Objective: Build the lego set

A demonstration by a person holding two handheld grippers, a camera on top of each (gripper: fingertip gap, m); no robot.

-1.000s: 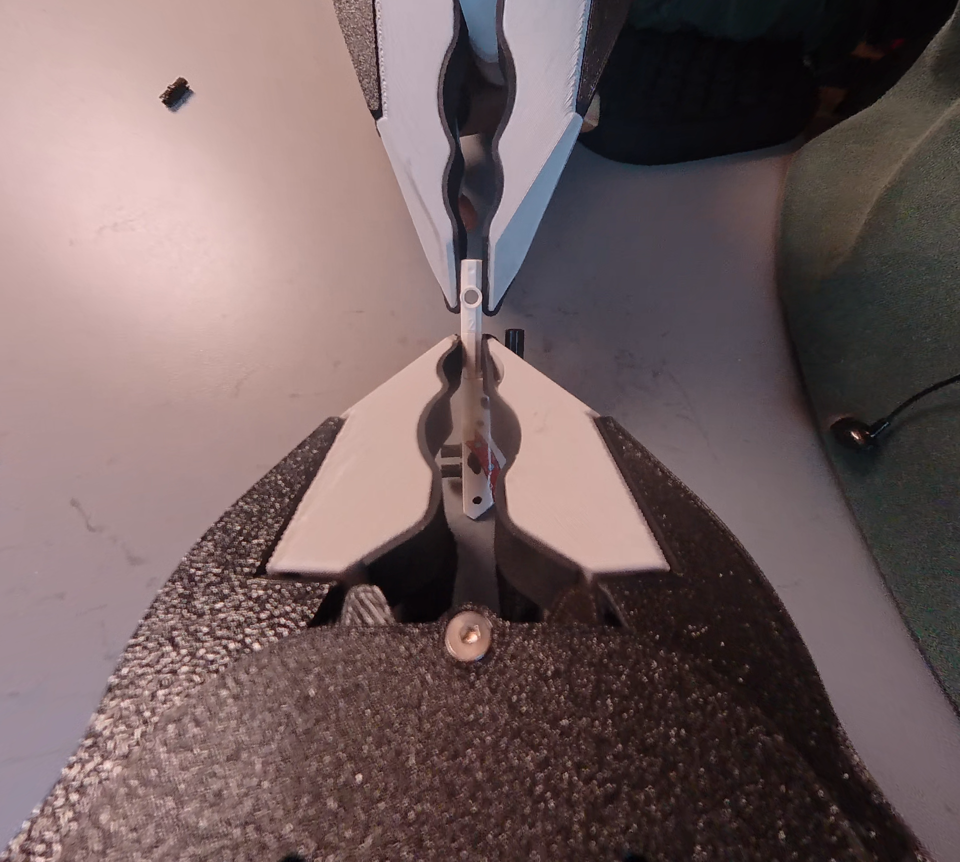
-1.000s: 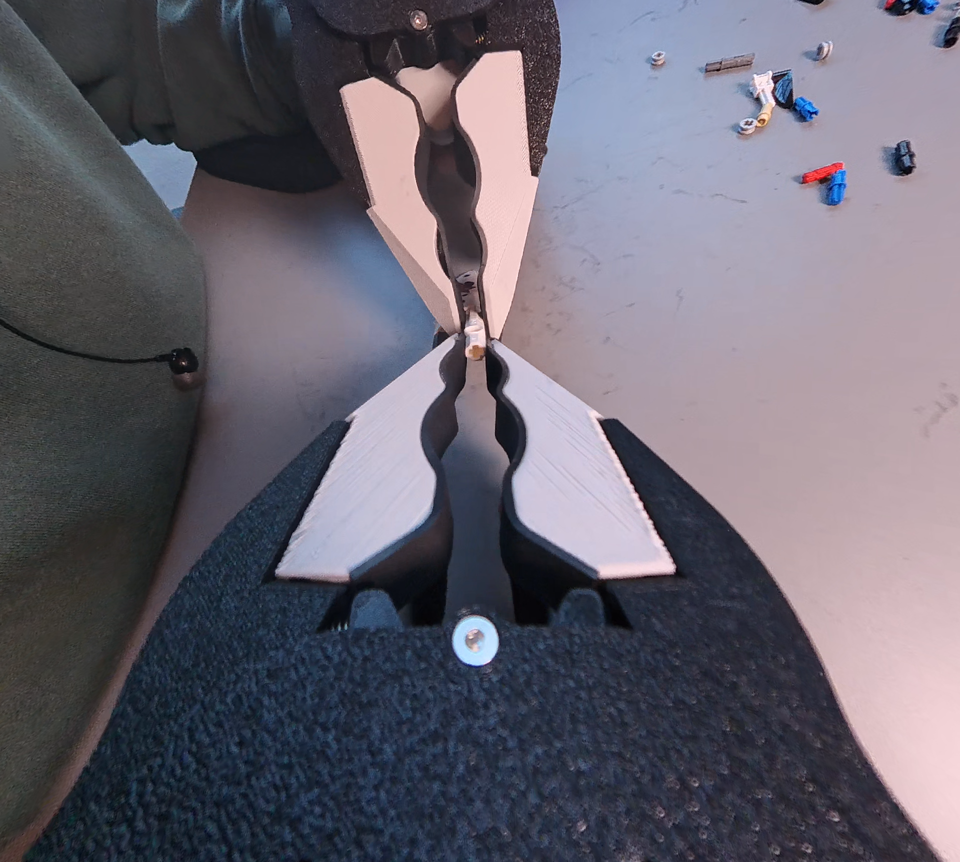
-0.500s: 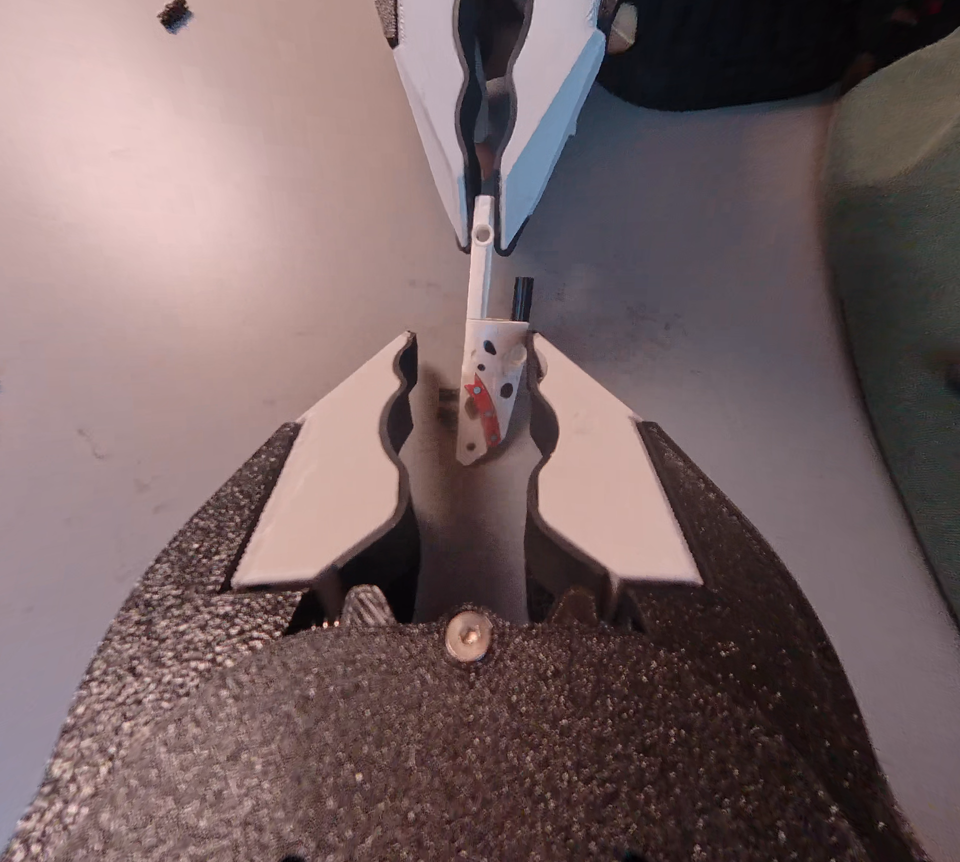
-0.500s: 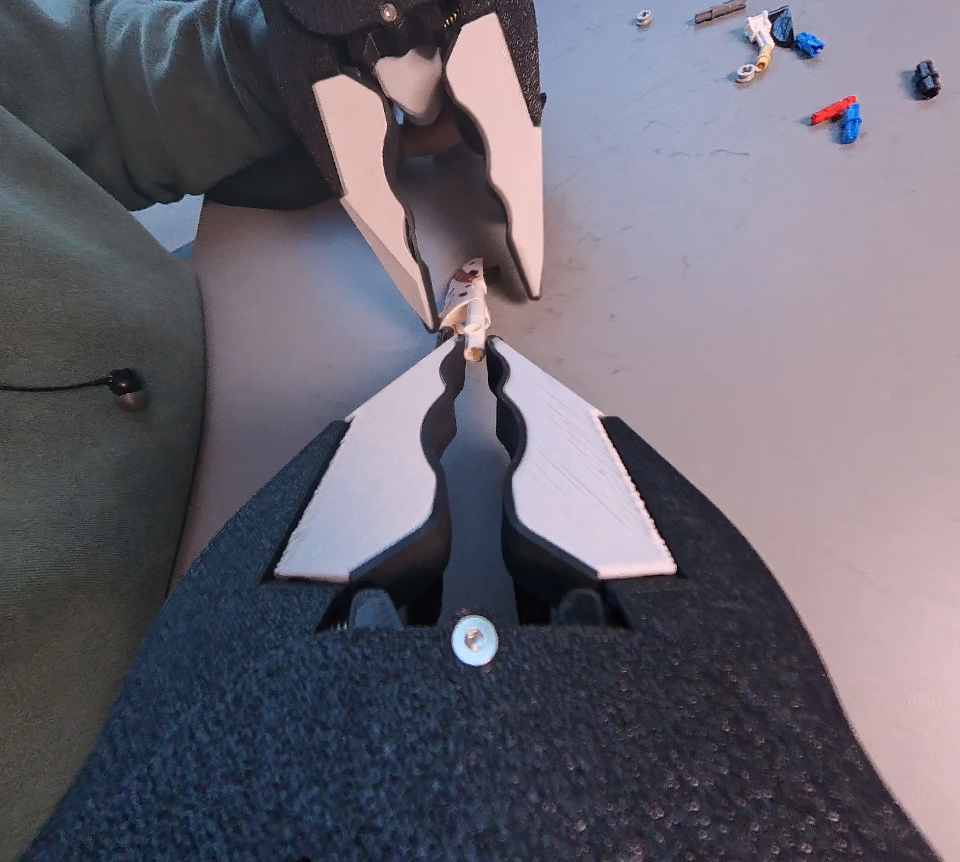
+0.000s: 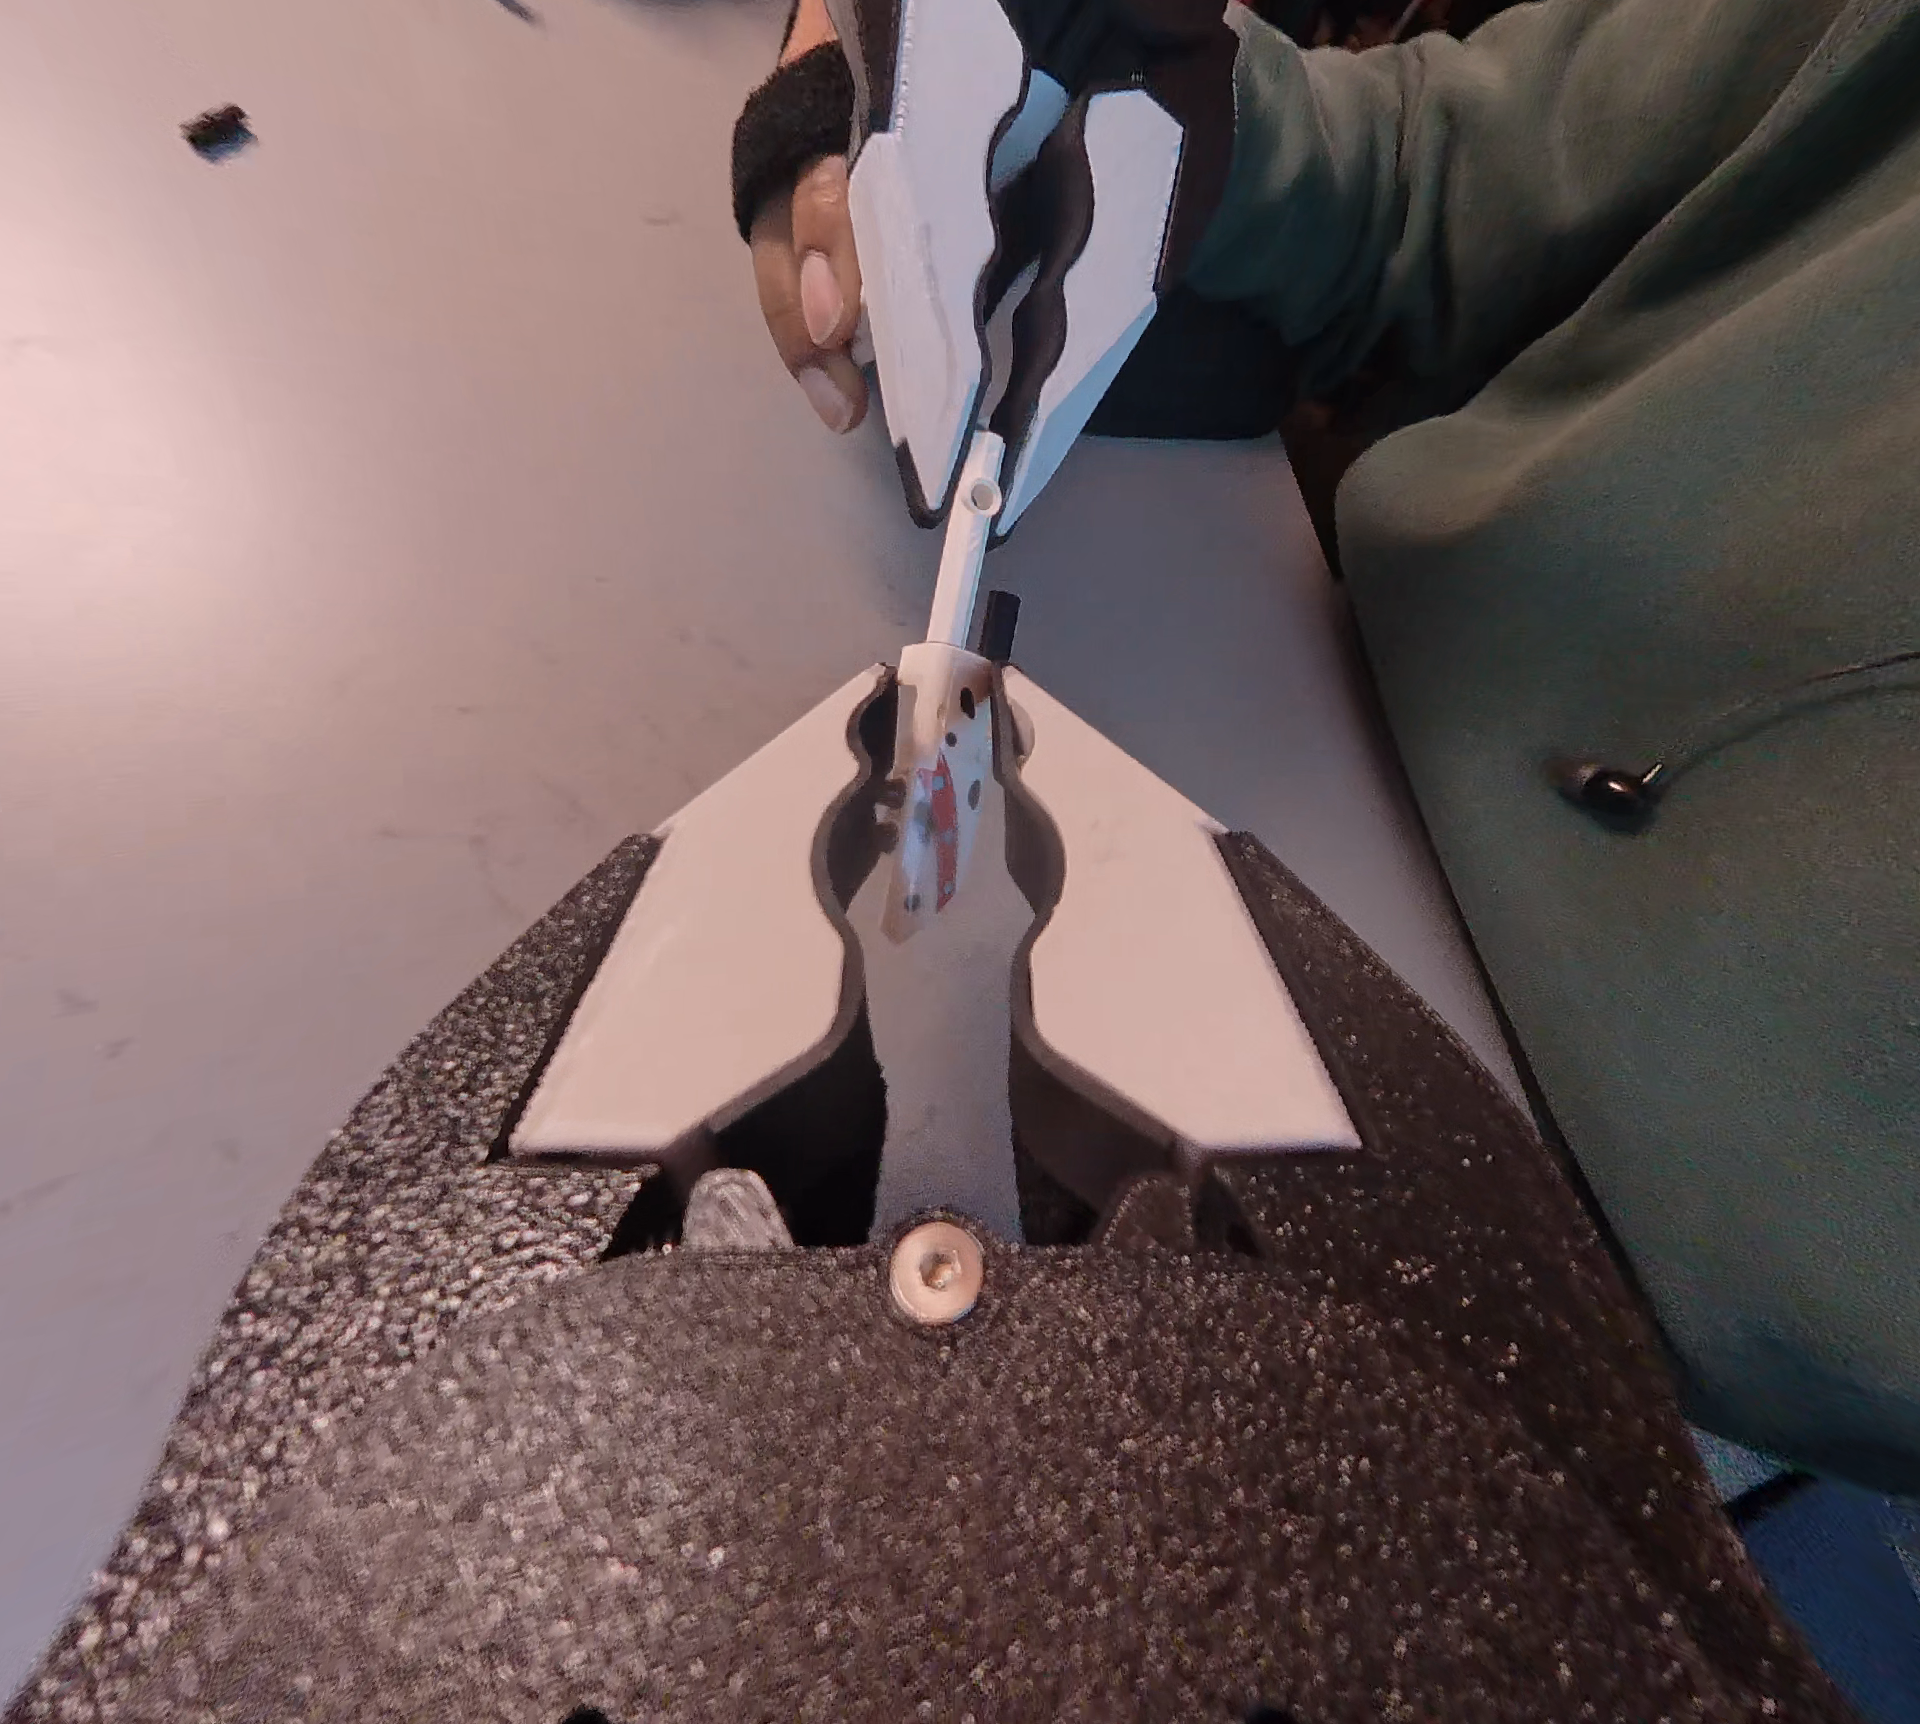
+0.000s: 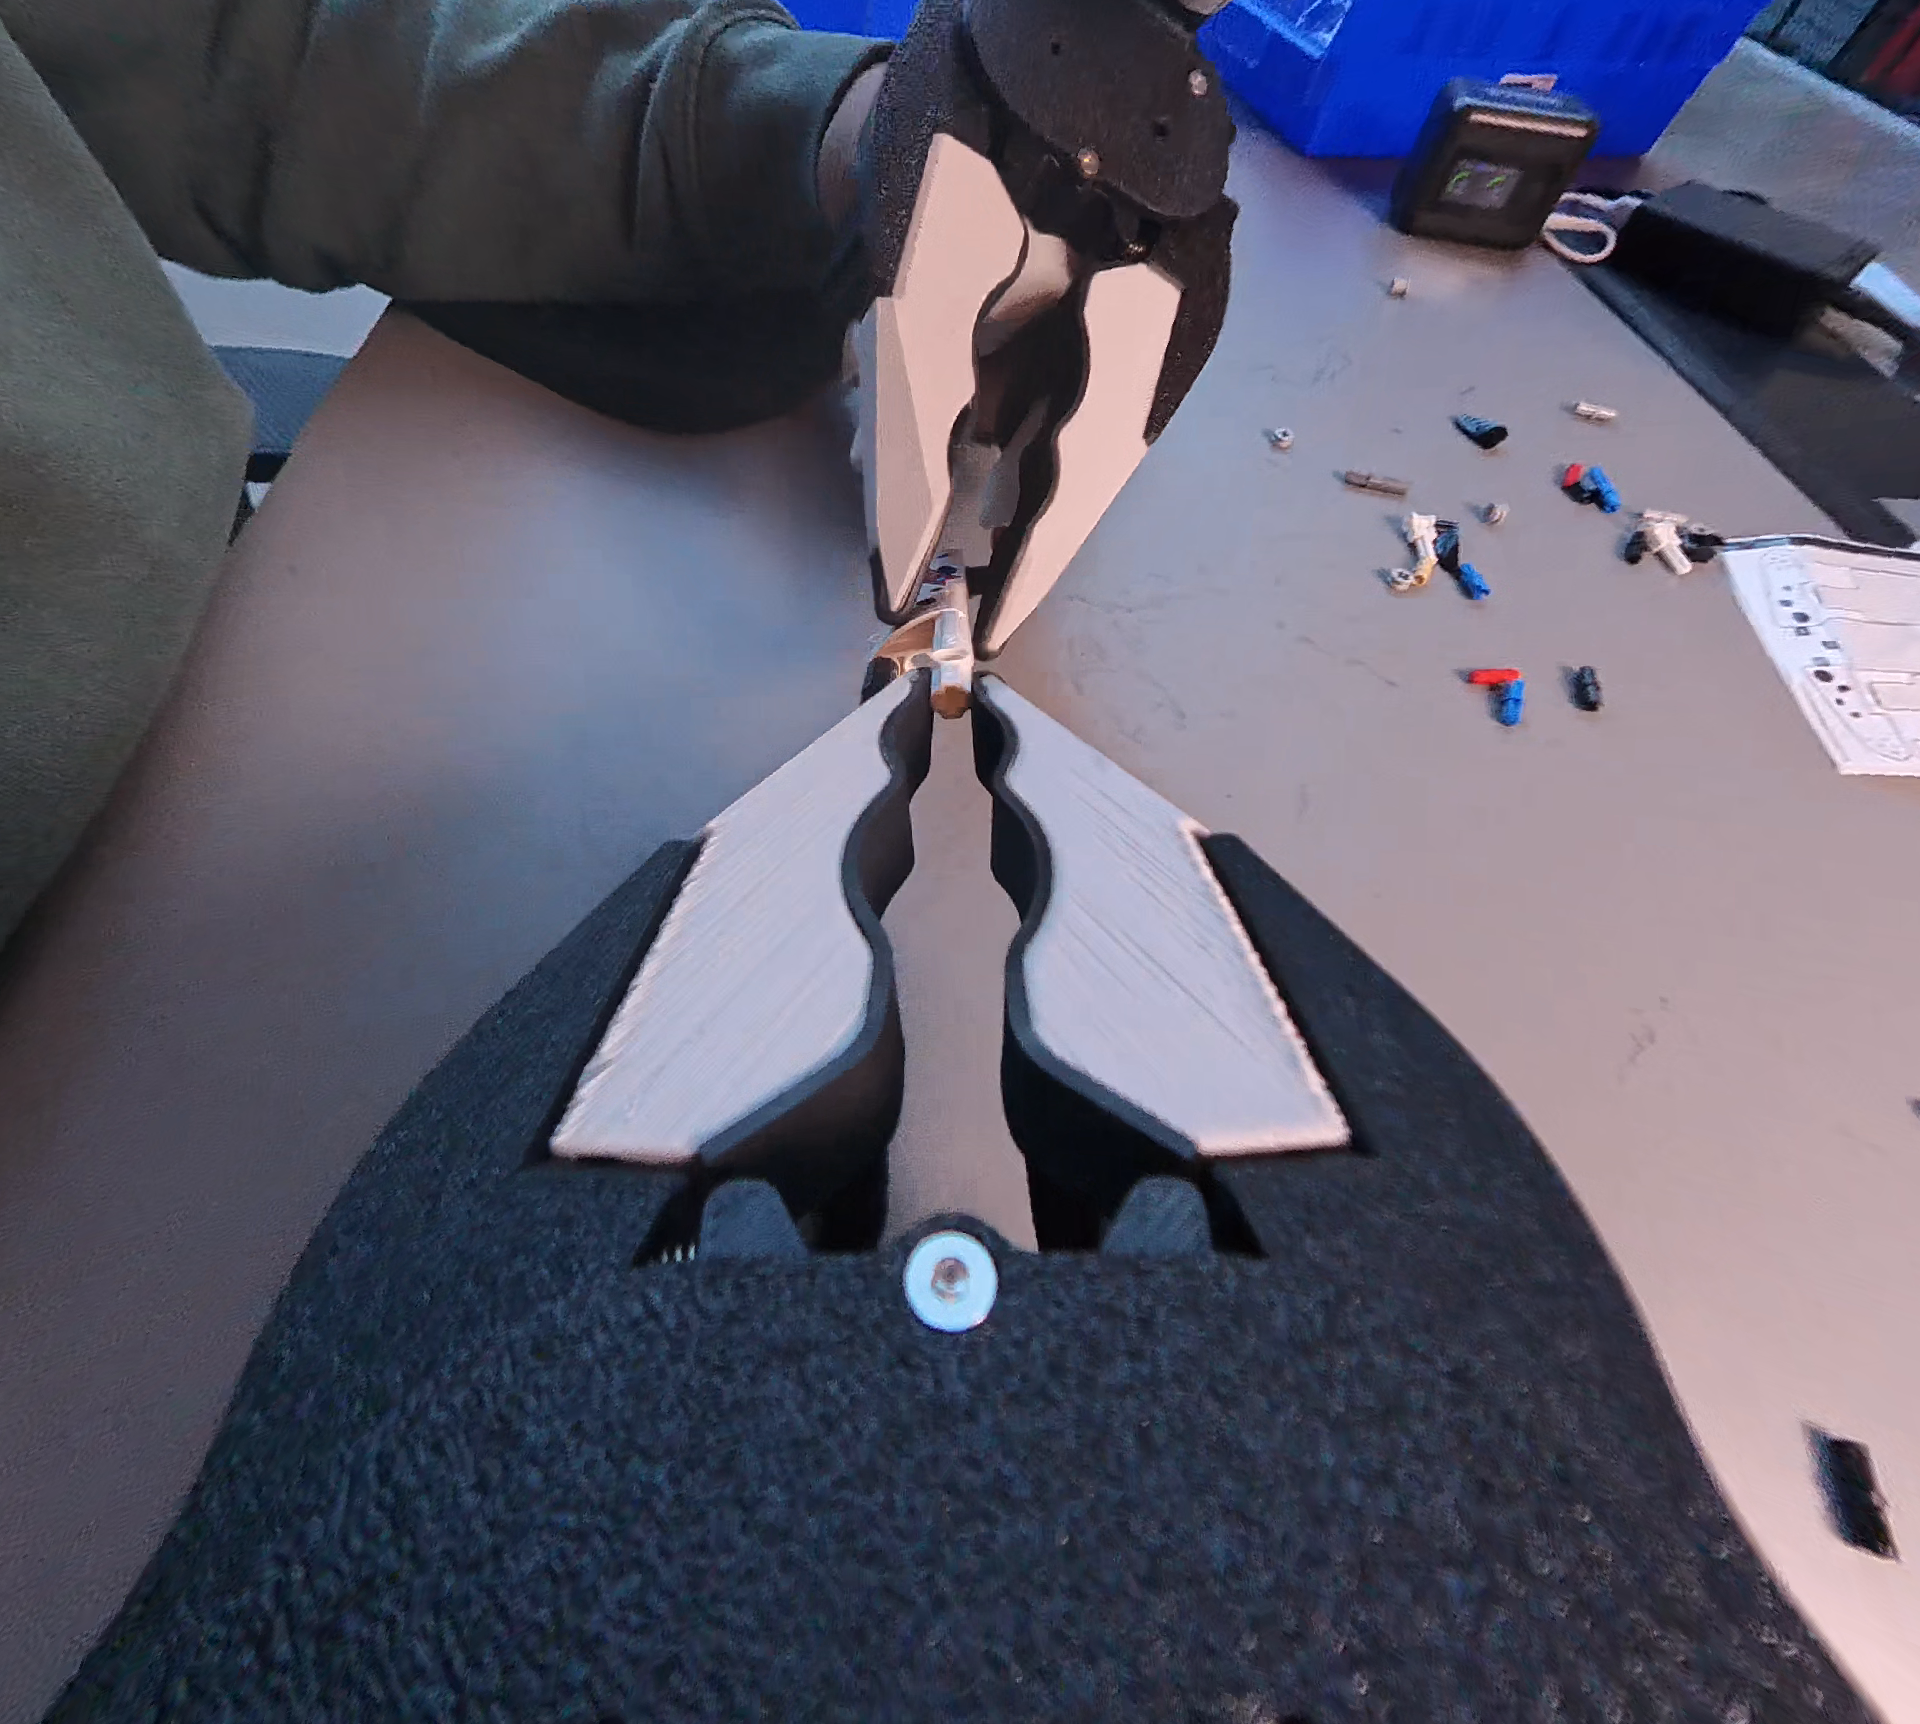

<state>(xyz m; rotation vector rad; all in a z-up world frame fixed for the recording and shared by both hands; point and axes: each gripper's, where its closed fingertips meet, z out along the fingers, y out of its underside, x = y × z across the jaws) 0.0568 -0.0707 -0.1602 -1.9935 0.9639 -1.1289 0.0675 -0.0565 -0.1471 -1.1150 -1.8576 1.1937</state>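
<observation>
A white lego piece with a red sticker and black dots [image 5: 935,801] carries a thin white beam [image 5: 961,573] and a black pin [image 5: 1000,625]. My left gripper [image 5: 945,687] is shut on the stickered part. My right gripper [image 6: 948,687] is shut on the beam's far end, and it shows from the front in the left wrist view [image 5: 977,500]. The two grippers meet tip to tip above the grey table [image 5: 364,531]. In the right wrist view the piece [image 6: 940,614] is mostly hidden between the left gripper's fingers [image 6: 914,427].
Loose small lego parts [image 6: 1455,552] and a red-and-blue pair [image 6: 1501,687] lie right of the grippers, by a printed sheet [image 6: 1839,656]. Blue bins [image 6: 1507,1] and a black box [image 6: 1491,157] stand behind. A small black part [image 5: 218,128] lies far left. A green sleeve [image 5: 1558,220] is on the right. Only a small space, under 4 cm, lies between the two pairs of fingers.
My left gripper opened half a second ago and has shut again on the stickered piece. Both grippers have lifted and tilted; the right one kept its grip on the beam.
</observation>
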